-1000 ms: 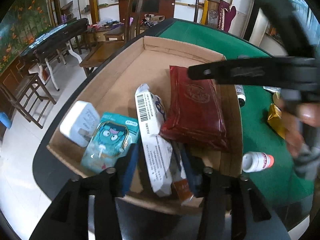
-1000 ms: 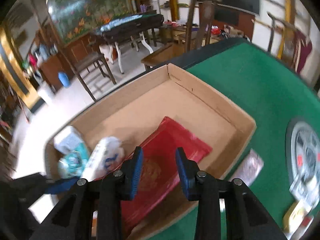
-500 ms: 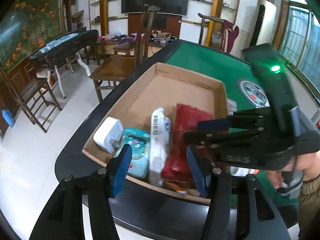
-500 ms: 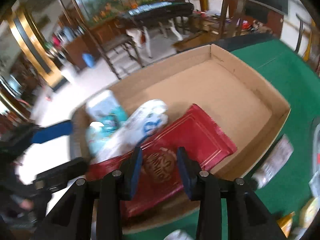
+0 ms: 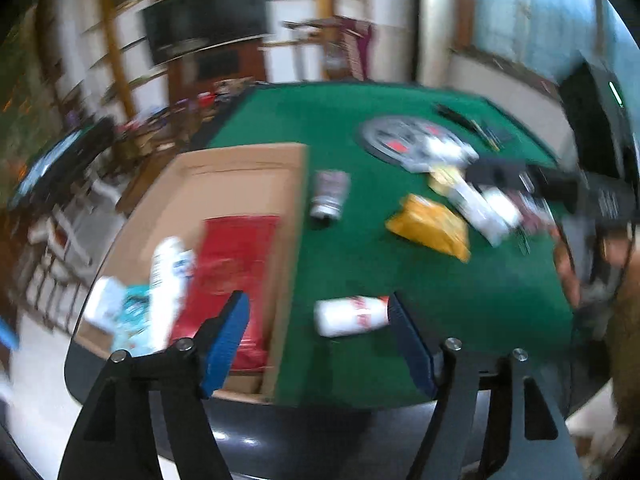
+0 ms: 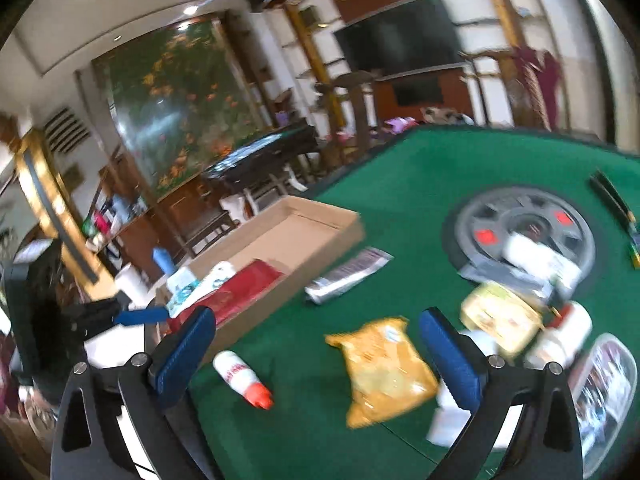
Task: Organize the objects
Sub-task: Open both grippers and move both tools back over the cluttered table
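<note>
A cardboard box [image 5: 240,168] at the table's left holds a red packet [image 5: 236,256], a white pouch [image 5: 170,276] and a teal packet [image 5: 132,312]. My left gripper [image 5: 316,308] hovers over the green felt with its jaws opening. A white bottle with a red cap [image 5: 352,316] lies on the felt beneath the gap, and the pads do not touch it. My right gripper [image 6: 316,320] is opening wide and holds nothing. A yellow snack bag [image 6: 384,364] lies on the felt just ahead of it. The bottle [image 6: 240,376] and the box [image 6: 296,232] also show there. Both views are blurred.
A silver packet [image 6: 348,272] lies beside the box. A grey round disc [image 6: 524,228] sits in the felt's middle. Right of the bag is a pile with a yellow-green box [image 6: 496,320], a white bottle [image 6: 560,336] and a clear packet [image 6: 604,388].
Both grippers have pulled back from over the box and swung right across the felt. The right jaws went from narrow to wide, and the left jaws widened. The red packet stays in the box.
</note>
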A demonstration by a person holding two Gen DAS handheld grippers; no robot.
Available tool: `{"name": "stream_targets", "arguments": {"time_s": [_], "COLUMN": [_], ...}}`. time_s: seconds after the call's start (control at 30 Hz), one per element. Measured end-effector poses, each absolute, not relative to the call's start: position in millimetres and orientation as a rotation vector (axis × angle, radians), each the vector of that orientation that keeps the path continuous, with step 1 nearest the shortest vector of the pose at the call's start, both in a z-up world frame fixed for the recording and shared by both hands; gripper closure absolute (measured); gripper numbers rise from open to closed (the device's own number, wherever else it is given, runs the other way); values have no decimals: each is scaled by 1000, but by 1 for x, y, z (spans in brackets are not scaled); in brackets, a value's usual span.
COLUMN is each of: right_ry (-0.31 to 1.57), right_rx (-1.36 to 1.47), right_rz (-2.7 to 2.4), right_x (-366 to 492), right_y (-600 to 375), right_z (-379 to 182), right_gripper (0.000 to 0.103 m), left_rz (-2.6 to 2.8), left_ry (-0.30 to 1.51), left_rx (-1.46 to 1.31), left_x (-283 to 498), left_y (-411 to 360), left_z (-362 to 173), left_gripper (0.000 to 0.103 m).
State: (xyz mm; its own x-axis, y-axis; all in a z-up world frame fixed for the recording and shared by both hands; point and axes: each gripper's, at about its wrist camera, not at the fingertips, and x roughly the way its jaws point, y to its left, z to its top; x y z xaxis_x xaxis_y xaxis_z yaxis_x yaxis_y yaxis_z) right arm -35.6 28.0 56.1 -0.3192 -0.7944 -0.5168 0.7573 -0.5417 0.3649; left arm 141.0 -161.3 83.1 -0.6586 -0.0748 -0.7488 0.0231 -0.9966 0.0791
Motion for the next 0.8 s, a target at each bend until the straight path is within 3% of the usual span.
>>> {"name": "stream_targets", "arguments": {"time_s": [0.1,0.2,0.8], "right_ry": [-103,-124,-174], "right_rx": [827,824,921], "right_rz": [-1991,-1971,-1977], "right_x": [-42,-41,-56], "right_y": [40,45,49], "right_z": [63,67,45], "right_gripper": [0,0,0], "left_rz": [-2809,-2788,-2875], "left_ry": [-370,-524,-537], "left_rx": [1357,1403,1785], "left_x": [131,122,84], "left_y": [-134,-128,-148], "left_z": [74,69,29], "left_gripper": [32,32,33]}}
